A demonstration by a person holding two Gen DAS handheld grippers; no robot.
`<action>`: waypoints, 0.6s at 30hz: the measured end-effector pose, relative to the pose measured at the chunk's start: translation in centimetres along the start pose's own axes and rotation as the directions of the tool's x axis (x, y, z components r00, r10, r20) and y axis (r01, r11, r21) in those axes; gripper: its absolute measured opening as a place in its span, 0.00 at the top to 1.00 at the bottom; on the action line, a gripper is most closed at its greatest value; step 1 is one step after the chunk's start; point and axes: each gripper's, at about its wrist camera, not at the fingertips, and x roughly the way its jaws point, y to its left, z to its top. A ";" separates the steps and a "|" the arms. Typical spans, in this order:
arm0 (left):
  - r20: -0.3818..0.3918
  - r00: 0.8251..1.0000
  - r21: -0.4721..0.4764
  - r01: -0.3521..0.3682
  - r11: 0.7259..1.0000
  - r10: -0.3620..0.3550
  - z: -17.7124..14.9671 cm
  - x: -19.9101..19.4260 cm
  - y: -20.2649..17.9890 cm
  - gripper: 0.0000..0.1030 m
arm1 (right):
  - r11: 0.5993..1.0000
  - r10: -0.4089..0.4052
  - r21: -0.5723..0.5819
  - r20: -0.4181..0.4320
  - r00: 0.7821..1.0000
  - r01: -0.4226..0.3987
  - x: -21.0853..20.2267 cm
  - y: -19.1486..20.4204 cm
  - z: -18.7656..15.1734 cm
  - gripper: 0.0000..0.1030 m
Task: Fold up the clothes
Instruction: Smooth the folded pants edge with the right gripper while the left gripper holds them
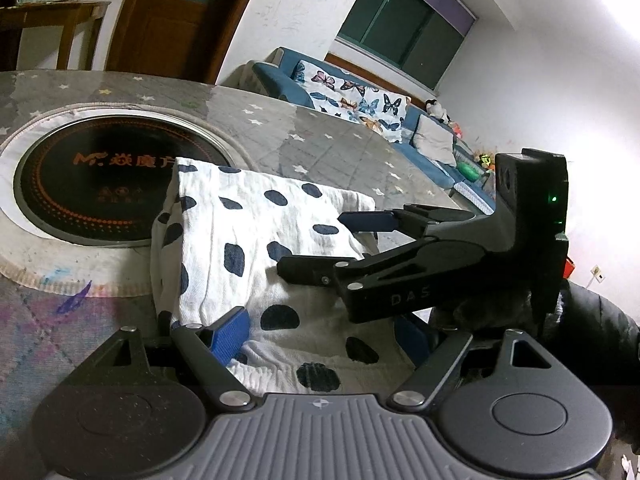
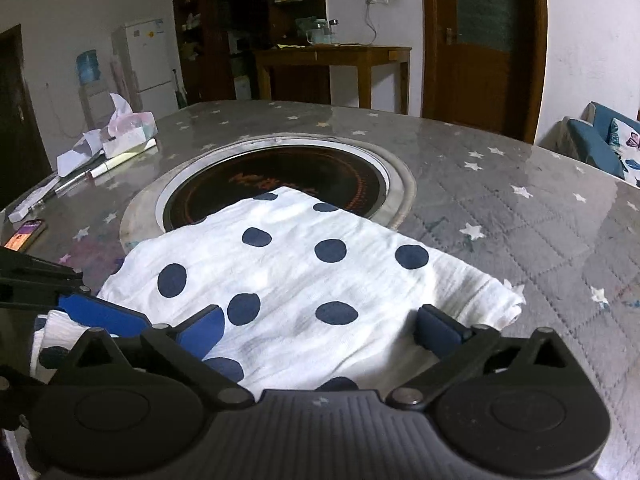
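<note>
A white garment with dark blue dots (image 1: 256,232) lies folded on the grey star-patterned table (image 1: 328,148); it also shows in the right wrist view (image 2: 296,268). My left gripper (image 1: 324,336) is open, its blue fingers (image 1: 230,336) wide apart over the near edge of the garment. My right gripper (image 2: 320,330) is open, its fingers (image 2: 204,332) spread over the garment's near part. The right gripper also shows in the left wrist view (image 1: 332,240), reaching in from the right above the cloth. The left gripper's blue finger (image 2: 100,314) shows at the left of the right wrist view.
A round black cooktop (image 2: 280,184) is set into the table behind the garment. A tissue box (image 2: 128,130), papers, pens and a phone (image 2: 26,234) lie at the table's left. A blue sofa with butterfly cushions (image 1: 352,96) stands beyond the table.
</note>
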 end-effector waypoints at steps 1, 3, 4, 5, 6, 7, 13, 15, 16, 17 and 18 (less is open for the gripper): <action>-0.001 1.000 0.002 -0.001 1.000 0.001 0.0 -0.1 0.0 0.20 | 1.000 0.008 0.006 0.002 1.000 -0.008 -0.2 -0.1 0.0 0.00; -0.003 1.000 0.007 -0.001 1.000 0.001 0.0 -0.2 -0.1 0.20 | 1.000 0.024 0.012 0.003 1.000 -0.024 -0.6 -0.4 -0.1 0.00; -0.005 1.000 0.010 0.000 1.000 0.000 0.1 -0.3 -0.1 0.20 | 0.999 0.031 0.019 0.004 1.000 -0.031 -0.9 -0.5 -0.2 0.00; -0.007 1.000 0.013 0.002 1.000 -0.002 0.1 -0.4 -0.2 0.20 | 0.999 0.038 0.028 0.004 0.999 -0.038 -1.1 -0.7 -0.3 0.00; -0.007 1.000 0.017 0.001 1.000 -0.001 0.0 -0.6 -0.2 0.20 | 0.998 0.044 0.035 0.007 0.999 -0.044 -1.4 -0.9 -0.4 0.00; -0.005 1.000 0.020 0.001 1.000 -0.001 0.0 -0.7 -0.3 0.20 | 0.998 0.050 0.040 0.013 0.999 -0.051 -1.7 -1.1 -0.5 0.00; 0.010 1.000 0.017 0.016 1.000 -0.017 0.4 -2.4 -0.3 0.20 | 0.999 -0.005 0.043 0.052 0.999 0.003 -3.3 -2.1 -0.4 0.00; 0.032 0.999 0.013 0.004 1.000 -0.005 0.7 -2.9 -0.3 0.20 | 0.999 -0.033 0.029 0.065 0.997 0.031 -3.6 -2.2 -0.2 0.00; 0.039 0.999 0.004 -0.006 1.000 0.006 0.9 -3.0 -0.1 0.20 | 0.999 -0.047 0.024 0.072 0.996 0.045 -3.6 -2.3 0.0 0.00; 0.046 0.999 -0.004 -0.017 1.000 0.017 1.0 -3.0 0.0 0.20 | 0.998 -0.062 0.023 0.077 0.995 0.061 -3.5 -2.5 0.2 0.00; 0.053 0.998 -0.013 -0.027 1.000 0.028 1.1 -3.1 0.2 0.21 | 0.997 -0.078 0.022 0.083 0.994 0.076 -3.4 -2.7 0.4 0.00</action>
